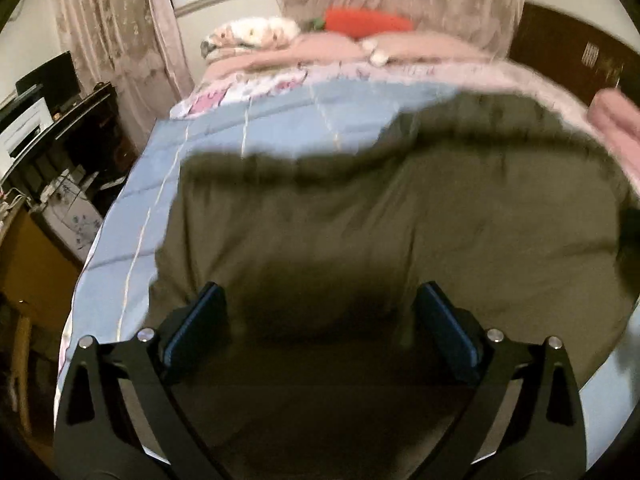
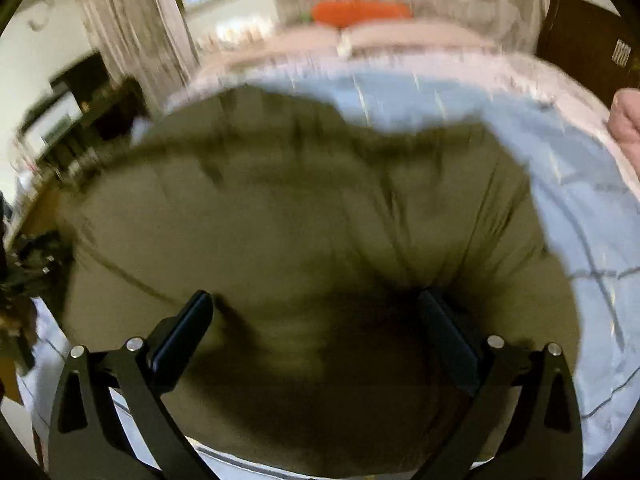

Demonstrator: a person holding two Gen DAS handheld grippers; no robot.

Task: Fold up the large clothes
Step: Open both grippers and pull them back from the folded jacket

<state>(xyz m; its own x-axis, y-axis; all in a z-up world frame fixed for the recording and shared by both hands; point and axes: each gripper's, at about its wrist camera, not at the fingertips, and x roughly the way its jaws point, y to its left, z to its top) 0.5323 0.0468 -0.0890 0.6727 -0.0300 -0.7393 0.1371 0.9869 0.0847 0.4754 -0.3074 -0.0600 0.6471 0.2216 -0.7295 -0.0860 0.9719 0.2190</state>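
Note:
A large olive-green garment (image 1: 360,216) lies spread on a light blue quilt (image 1: 280,116) on the bed. In the left wrist view my left gripper (image 1: 320,300) is open just above the garment's near part, with cloth showing between its fingers (image 1: 200,324). In the right wrist view the same garment (image 2: 280,220) fills the middle, and my right gripper (image 2: 316,308) is open over its near edge. Both views are blurred, and I cannot tell whether the fingers touch the cloth.
Pink pillows (image 1: 332,44) and an orange carrot-shaped cushion (image 1: 368,22) lie at the head of the bed. A dark desk with a monitor and printer (image 1: 48,112) stands to the left. Curtains (image 1: 120,28) and a window are behind. Pink folded fabric (image 1: 616,116) sits at the right edge.

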